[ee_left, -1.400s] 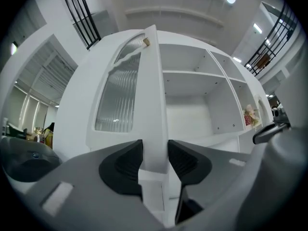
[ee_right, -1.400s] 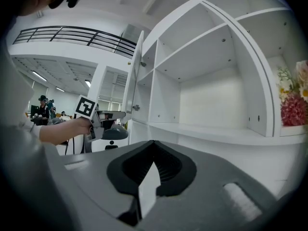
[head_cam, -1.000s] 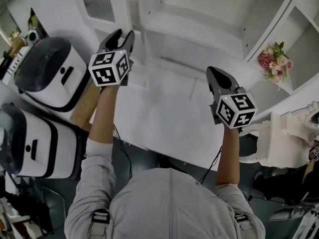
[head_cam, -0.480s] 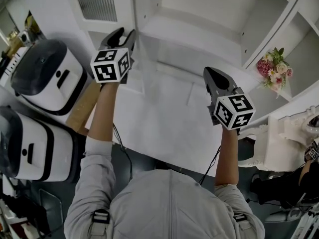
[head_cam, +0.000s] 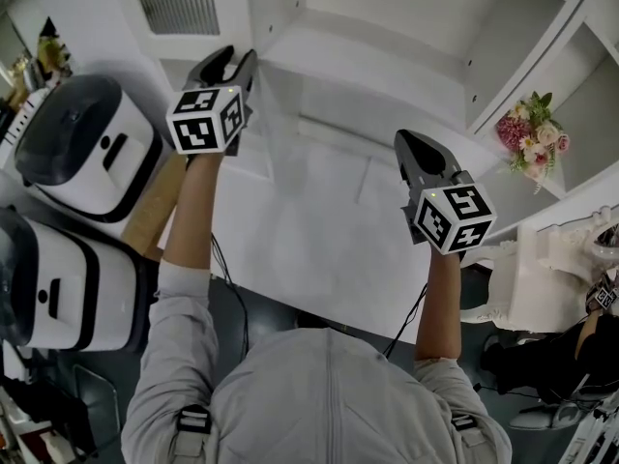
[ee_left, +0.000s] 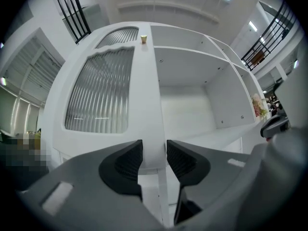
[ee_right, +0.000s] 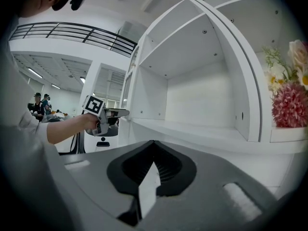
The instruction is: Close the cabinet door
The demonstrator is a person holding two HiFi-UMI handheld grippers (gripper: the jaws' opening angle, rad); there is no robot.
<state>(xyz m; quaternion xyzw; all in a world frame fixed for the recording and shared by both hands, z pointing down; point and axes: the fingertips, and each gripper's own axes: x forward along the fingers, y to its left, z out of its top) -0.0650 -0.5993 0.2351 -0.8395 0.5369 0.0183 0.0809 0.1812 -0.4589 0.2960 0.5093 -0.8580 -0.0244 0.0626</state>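
The white cabinet door (head_cam: 253,37) with a ribbed glass pane (ee_left: 101,90) stands open at the left of the empty shelf bay (head_cam: 387,27). My left gripper (head_cam: 237,61) reaches level to the door's free edge. In the left gripper view that edge fills the gap between the two dark pads (ee_left: 122,165), and the left gripper (ee_left: 154,160) is shut on it. My right gripper (head_cam: 411,141) hovers in front of the cabinet's lower shelf, touching nothing. In the right gripper view, the right gripper (ee_right: 154,143) has its jaws together and holds nothing, and the left gripper (ee_right: 115,112) shows at the door.
Two white appliances with dark lids (head_cam: 87,143) (head_cam: 68,278) stand to the left, with a cardboard box (head_cam: 160,206) between them and the cabinet. Pink flowers (head_cam: 530,124) sit on a right-hand shelf. A small cup (ee_left: 143,39) stands on the cabinet's top.
My left gripper has shifted up and a little left in the head view, keeping its place on the door's edge. The right gripper has barely moved.
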